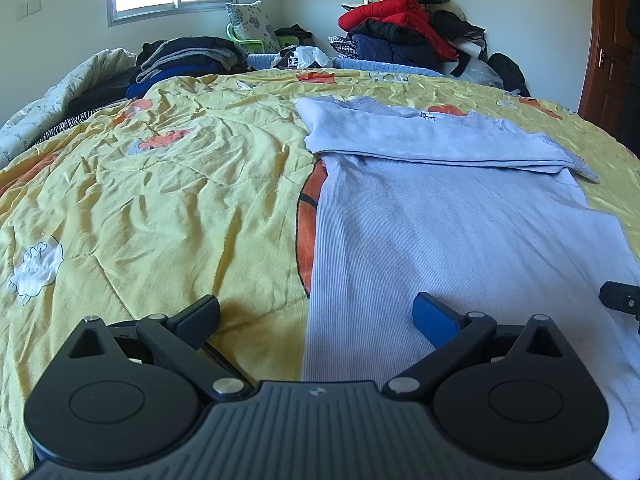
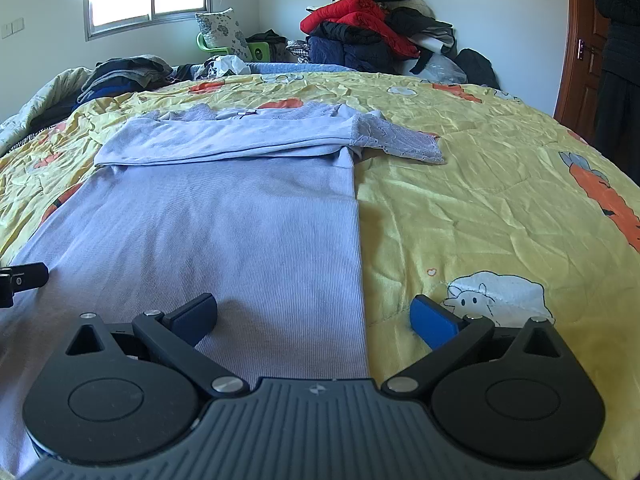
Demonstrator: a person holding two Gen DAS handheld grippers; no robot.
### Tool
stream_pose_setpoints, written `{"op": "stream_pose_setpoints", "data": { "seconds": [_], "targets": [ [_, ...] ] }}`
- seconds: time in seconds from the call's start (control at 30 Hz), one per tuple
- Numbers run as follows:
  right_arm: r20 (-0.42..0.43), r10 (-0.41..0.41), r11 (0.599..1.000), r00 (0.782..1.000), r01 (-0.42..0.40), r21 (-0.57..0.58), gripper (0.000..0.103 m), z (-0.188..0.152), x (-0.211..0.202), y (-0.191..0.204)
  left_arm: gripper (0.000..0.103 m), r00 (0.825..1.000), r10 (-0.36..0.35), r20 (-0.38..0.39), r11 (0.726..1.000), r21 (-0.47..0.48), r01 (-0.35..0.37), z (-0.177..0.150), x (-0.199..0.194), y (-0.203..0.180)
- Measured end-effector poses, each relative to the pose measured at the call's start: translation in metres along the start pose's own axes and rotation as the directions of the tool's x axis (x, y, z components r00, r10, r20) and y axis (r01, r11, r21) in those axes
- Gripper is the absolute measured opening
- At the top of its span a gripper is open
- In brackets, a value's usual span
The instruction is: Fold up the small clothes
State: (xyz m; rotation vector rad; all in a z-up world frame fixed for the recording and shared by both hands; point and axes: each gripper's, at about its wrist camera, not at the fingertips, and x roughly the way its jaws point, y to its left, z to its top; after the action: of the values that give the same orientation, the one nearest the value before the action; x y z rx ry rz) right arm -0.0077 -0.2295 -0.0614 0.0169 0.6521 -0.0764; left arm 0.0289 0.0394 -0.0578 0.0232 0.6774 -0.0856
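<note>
Both tongs hang low and level over the quilt, jaws spread wide, gripping nothing. Left gripper straddles the top's left edge; right gripper straddles its right edge.

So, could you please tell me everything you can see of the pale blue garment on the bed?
The pale blue garment lies flat on the yellow quilt, long edges straight. It looks like fine ribbed knit. Its far part is folded back over the body as a smoother band, with a lace-trimmed sleeve sticking out to the right. The open left gripper and open right gripper straddle its near side edges; neither holds it.
</note>
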Motion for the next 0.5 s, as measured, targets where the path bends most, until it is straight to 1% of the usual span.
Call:
{"op": "stream_pose_setpoints", "data": {
  "seconds": [0.33,0.5],
  "targets": [
    [0.001,0.0,1.0,1.0,0.0,0.0,0.103,-0.0001,-0.0003,-0.0001,0.103,1.0,-0.004,-0.002,1.0,0.0,0.004,-0.0003,0.0001,-0.0001],
    [0.001,-0.002,1.0,1.0,0.002,0.0,0.103,-0.0001,-0.0005,-0.0001,0.103,1.0,-0.024,-0.002,1.0,0.006,0.024,-0.001,-0.002,0.0024]
  ]
}}
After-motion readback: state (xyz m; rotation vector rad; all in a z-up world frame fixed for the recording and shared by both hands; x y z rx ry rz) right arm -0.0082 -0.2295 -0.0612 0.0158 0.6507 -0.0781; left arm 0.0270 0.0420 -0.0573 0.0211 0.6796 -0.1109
